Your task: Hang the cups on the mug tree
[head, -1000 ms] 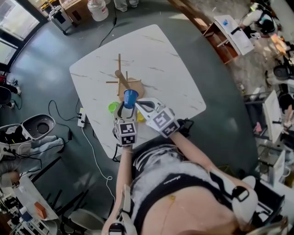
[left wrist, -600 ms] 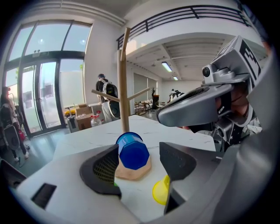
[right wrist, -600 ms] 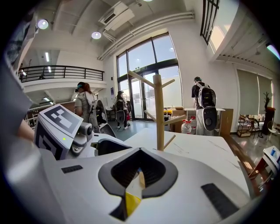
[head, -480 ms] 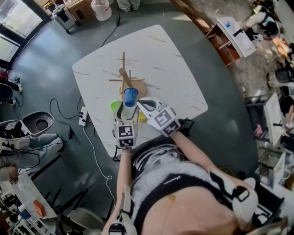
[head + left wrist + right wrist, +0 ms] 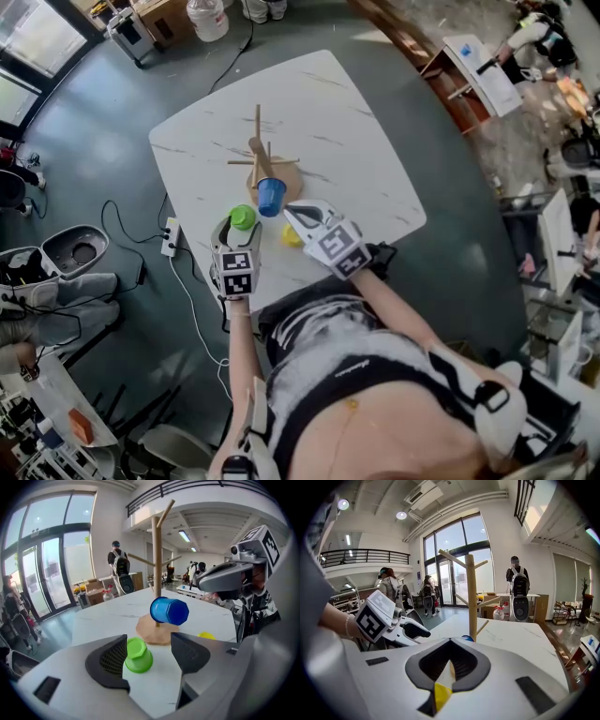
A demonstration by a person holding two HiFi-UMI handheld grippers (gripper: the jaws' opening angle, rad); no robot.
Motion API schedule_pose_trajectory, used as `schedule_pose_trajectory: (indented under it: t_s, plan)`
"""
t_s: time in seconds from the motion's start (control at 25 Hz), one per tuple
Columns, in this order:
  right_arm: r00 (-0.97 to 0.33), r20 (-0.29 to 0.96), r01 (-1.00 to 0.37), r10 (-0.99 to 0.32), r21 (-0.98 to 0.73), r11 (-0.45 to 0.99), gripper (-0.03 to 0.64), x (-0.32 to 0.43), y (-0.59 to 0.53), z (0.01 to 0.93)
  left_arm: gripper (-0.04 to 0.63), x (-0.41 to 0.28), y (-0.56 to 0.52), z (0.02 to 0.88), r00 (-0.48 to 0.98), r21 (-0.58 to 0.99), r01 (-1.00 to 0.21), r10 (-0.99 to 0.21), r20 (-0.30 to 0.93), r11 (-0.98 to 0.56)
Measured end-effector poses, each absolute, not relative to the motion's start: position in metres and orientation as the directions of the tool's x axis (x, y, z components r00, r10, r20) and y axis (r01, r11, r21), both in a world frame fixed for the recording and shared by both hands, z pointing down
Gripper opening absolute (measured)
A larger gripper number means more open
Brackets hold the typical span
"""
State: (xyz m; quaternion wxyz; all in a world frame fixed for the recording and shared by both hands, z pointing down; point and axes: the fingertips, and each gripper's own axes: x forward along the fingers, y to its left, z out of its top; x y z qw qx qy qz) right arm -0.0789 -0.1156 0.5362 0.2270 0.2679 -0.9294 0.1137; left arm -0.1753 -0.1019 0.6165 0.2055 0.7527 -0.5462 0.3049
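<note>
**Head view:** The likeliest slip is a clumsy close that skids or tips the green cup (image 5: pixel 243 217), since the left tool (image 5: pixel 236 231) only brackets it. A hasty lift could also knock the blue cup (image 5: pixel 271 195) off the mug tree (image 5: pixel 258 141). The green cup stands on the desk (image 5: pixel 347 141) at the left tool's 12 o'clock. The blue cup is at the green one's 1 o'clock, and the yellow cup (image 5: pixel 290 237) at its 4 o'clock, beside the right tool (image 5: pixel 292 216).

**Left gripper view:** The cup sits off-centre, so one pad would probably meet it first and shove it. The left tool (image 5: pixel 149 641) is released, its jaws having just been opening. The upturned green cup (image 5: pixel 138 656) lies between them, toward 9 o'clock, unpressed.

**Right gripper view:** I see little risk here. The right tool (image 5: pixel 450 641) is clenched on nothing I can see. A patch of the yellow cup (image 5: pixel 440 694) shows beneath it at 6 o'clock.
</note>
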Motion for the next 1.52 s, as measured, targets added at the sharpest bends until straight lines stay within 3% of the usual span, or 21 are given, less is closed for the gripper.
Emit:
schedule_pose_trajectory:
  t_s: [0.64, 0.76, 1.2, 1.52]
  plan:
    - [-0.744, 0.477, -0.574, -0.468, -0.096, 0.813, 0.003, -0.076, -0.119, 0.539, 0.311, -0.195, -0.114, 0.684, 0.237, -0.005, -0.855, -0.4, 0.885, -0.518]
    - [-0.74, 0.477, -0.578, -0.473, -0.092, 0.811, 0.003, -0.075, -0.121, 0.539, 0.259, -0.194, -0.117, 0.683, 0.223, -0.03, -0.848, -0.407, 0.886, -0.53]
    - [-0.732, 0.488, -0.583, -0.474, -0.091, 0.807, 0.003, -0.075, -0.121, 0.539, 0.255, -0.187, -0.113, 0.665, 0.267, -0.001, -0.866, -0.463, 0.845, -0.5]
    - [-0.734, 0.482, -0.584, -0.478, -0.088, 0.807, 0.003, -0.076, -0.12, 0.538, 0.253, -0.192, -0.12, 0.594, 0.361, 0.094, -0.897, -0.591, 0.721, -0.432]
